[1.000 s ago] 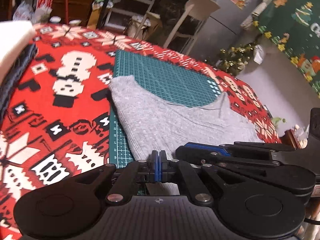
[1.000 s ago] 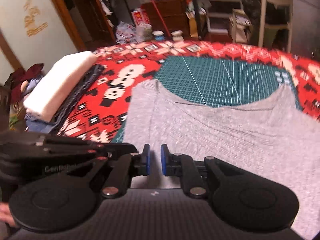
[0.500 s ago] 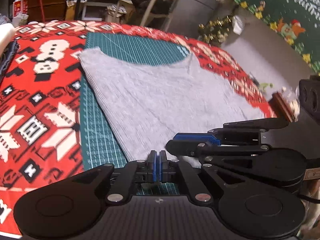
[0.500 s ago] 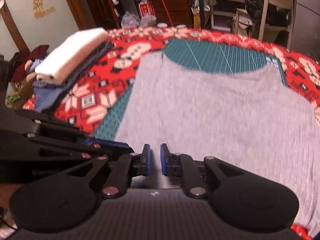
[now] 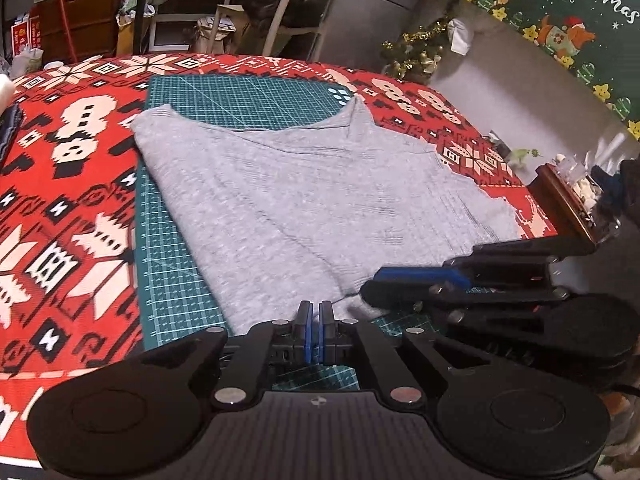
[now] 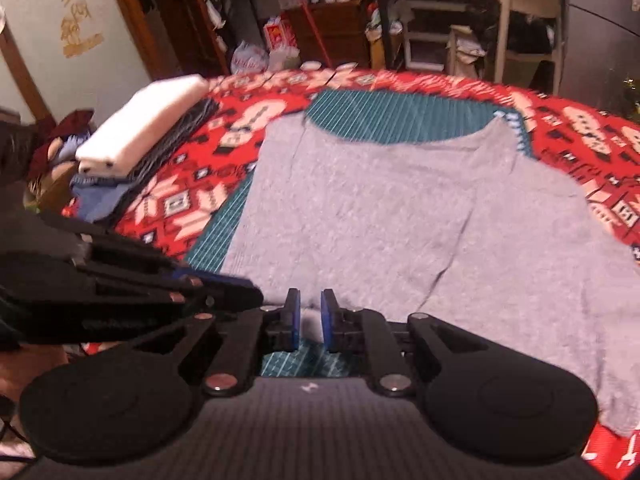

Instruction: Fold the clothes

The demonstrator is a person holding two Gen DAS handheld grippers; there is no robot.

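Note:
A grey knit garment (image 5: 304,200) lies spread flat on a green cutting mat (image 5: 248,96) over a red patterned tablecloth (image 5: 60,208); it also shows in the right wrist view (image 6: 400,216). My left gripper (image 5: 314,328) is nearly shut at the garment's near edge, with only a thin slit between the pads and no cloth seen in it. My right gripper (image 6: 307,320) has a narrow gap between its pads and holds nothing; it sits at the near hem. Each gripper shows in the other's view: the right (image 5: 440,280), the left (image 6: 192,288).
A stack of folded clothes, white on top (image 6: 144,124), lies on the table's left side. A chair (image 6: 524,20), shelves and clutter stand behind the table. A small wooden table (image 5: 568,196) stands right of it.
Both grippers have drawn back towards the near table edge, so more of the garment shows. The right pads have opened a little wider. The garment lies as before.

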